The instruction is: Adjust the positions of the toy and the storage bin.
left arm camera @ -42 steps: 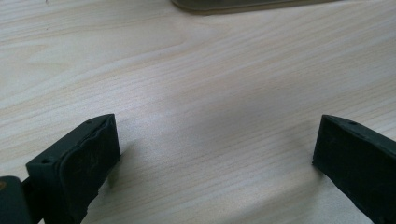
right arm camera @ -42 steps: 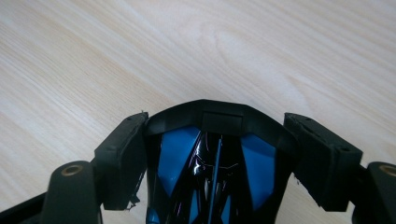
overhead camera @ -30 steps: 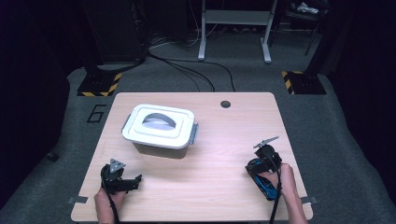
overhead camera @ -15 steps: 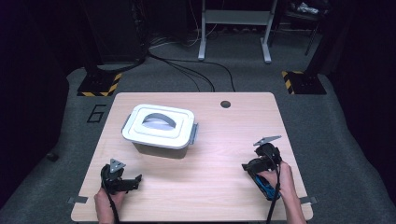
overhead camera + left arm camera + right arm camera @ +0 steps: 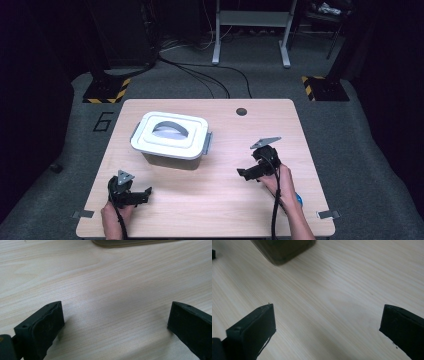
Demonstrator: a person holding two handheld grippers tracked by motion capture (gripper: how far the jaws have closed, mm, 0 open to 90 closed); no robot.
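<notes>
Dark room, grey carpet, cables and stand legs behind a light wood table (image 5: 220,200). Left gripper (image 5: 142,192) sits low at the near-left corner of the table, jaws spread wide over bare wood, gripping nothing. White lidded container (image 5: 170,136) with a grey handle on its lid stands left of centre, well apart from both grippers. Right gripper (image 5: 243,173) is at the near right, angled toward the container, jaws also wide apart and empty. Small dark hole (image 5: 241,111) near the far edge.
</notes>
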